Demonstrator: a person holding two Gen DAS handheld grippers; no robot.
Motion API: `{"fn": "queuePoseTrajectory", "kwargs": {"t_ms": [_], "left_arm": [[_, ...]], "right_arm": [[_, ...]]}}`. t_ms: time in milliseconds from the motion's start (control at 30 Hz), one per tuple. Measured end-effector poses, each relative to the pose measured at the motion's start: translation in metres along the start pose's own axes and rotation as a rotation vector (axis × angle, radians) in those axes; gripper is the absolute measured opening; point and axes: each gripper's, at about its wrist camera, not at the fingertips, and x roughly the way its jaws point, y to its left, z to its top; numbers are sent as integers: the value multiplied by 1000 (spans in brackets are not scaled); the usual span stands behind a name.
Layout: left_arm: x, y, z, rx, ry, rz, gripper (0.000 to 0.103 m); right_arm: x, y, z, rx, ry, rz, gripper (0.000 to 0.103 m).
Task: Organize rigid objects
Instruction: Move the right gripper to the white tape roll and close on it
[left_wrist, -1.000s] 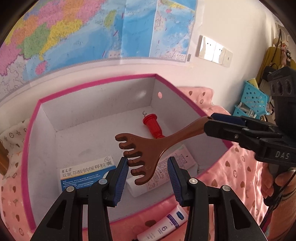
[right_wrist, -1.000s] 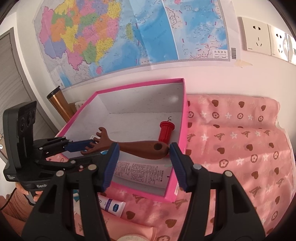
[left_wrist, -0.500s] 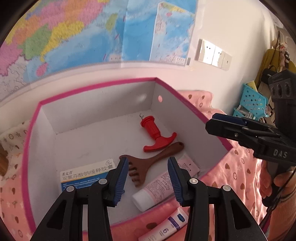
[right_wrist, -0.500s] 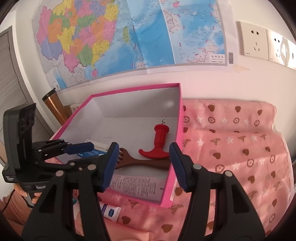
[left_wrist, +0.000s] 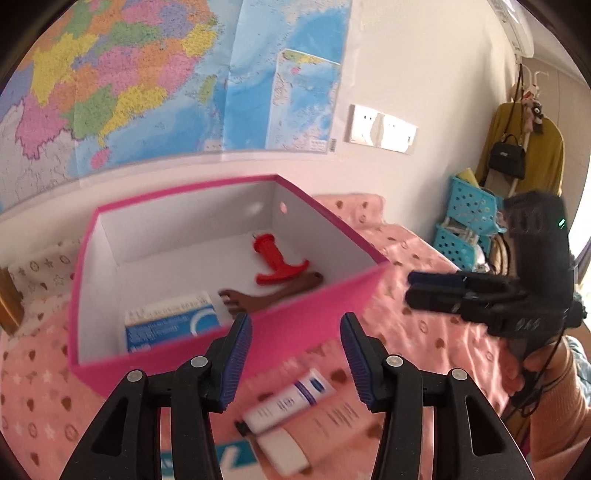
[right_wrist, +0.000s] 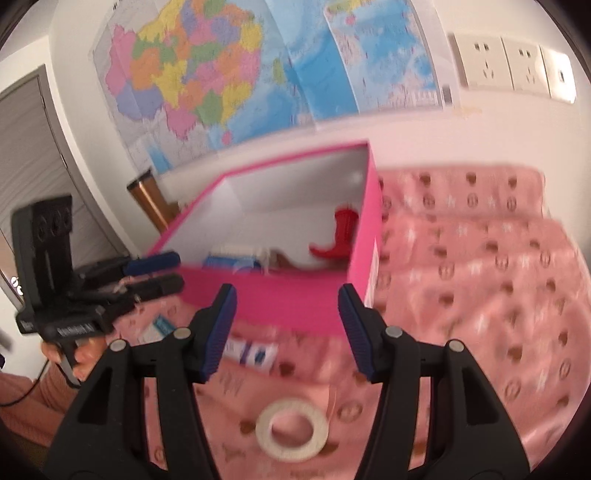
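A pink box (left_wrist: 288, 328) with a white inside stands on the pink bed cover. In it lie a brown back scratcher (left_wrist: 273, 297), a red corkscrew (left_wrist: 277, 262) and a blue-and-white medicine box (left_wrist: 170, 325). My left gripper (left_wrist: 295, 354) is open and empty, in front of the box's near wall. My right gripper (right_wrist: 286, 328) is open and empty, also in front of the box (right_wrist: 295, 295). It shows from the side in the left wrist view (left_wrist: 436, 291). A white-and-blue tube (left_wrist: 291, 398) and a pink tube (left_wrist: 317, 428) lie on the cover below the left gripper.
A white tape roll (right_wrist: 291, 430) lies on the cover below the right gripper. A copper tumbler (right_wrist: 147, 199) stands left of the box. A map hangs on the wall behind. Blue baskets (left_wrist: 465, 221) stand at the far right.
The right gripper let go of the back scratcher, which now lies in the box. Both grippers have pulled back and lower, away from the box, so its near wall hides part of the inside.
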Motion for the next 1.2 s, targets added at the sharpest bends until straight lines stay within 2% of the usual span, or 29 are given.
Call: {"fn": "queuePoseTrajectory", "kwargs": {"t_ms": [200, 467, 867, 1200], "left_arm": [[10, -9, -27, -37, 78, -40, 51], [26, -27, -53, -46, 159, -89, 51], [35, -48, -65, -17, 210, -124, 51], [42, -56, -67, -4, 237, -148, 49]], "right_arm": [[11, -7, -45, 38, 113, -28, 59], [13, -14, -74, 73, 168, -45, 59], [19, -16, -88, 87, 197, -45, 58], [22, -17, -87, 79, 206, -44, 49]]}}
